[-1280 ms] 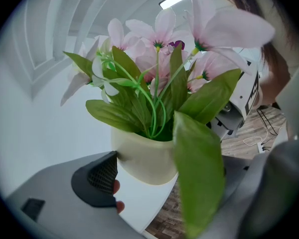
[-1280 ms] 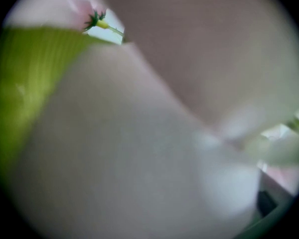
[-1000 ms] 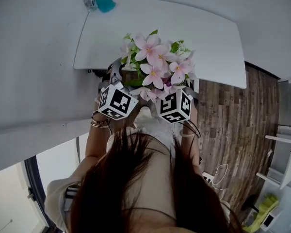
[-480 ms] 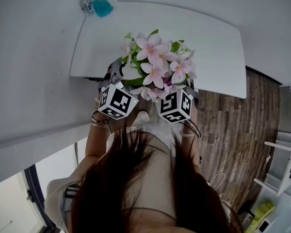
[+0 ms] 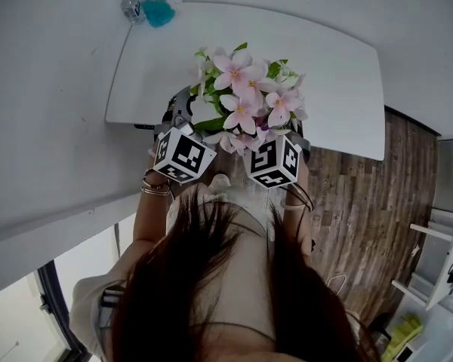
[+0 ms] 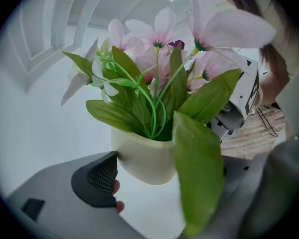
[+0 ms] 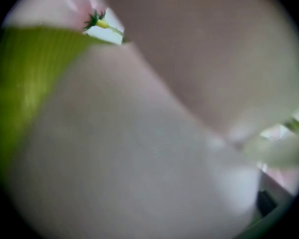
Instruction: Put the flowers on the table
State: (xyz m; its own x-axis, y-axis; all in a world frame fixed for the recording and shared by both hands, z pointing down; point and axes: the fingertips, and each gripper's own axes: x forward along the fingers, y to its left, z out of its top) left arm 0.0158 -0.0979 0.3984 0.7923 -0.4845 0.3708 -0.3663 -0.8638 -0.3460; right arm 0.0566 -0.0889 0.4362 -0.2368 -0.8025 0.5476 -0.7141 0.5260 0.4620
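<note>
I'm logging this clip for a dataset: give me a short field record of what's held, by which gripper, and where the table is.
held item: cream flower pot with pink flowers
left gripper: pot between its jaws, one pad against the pot's side
right gripper: beside the pot; petals block its view, jaws unreadable
table: white, below and ahead of the pot
on table: teal object at the far left corner
pot state: apparently in the air, not set down

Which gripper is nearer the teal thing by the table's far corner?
Left. The left gripper is below the teal thing; the right gripper is farther right, beyond the flowers.
</note>
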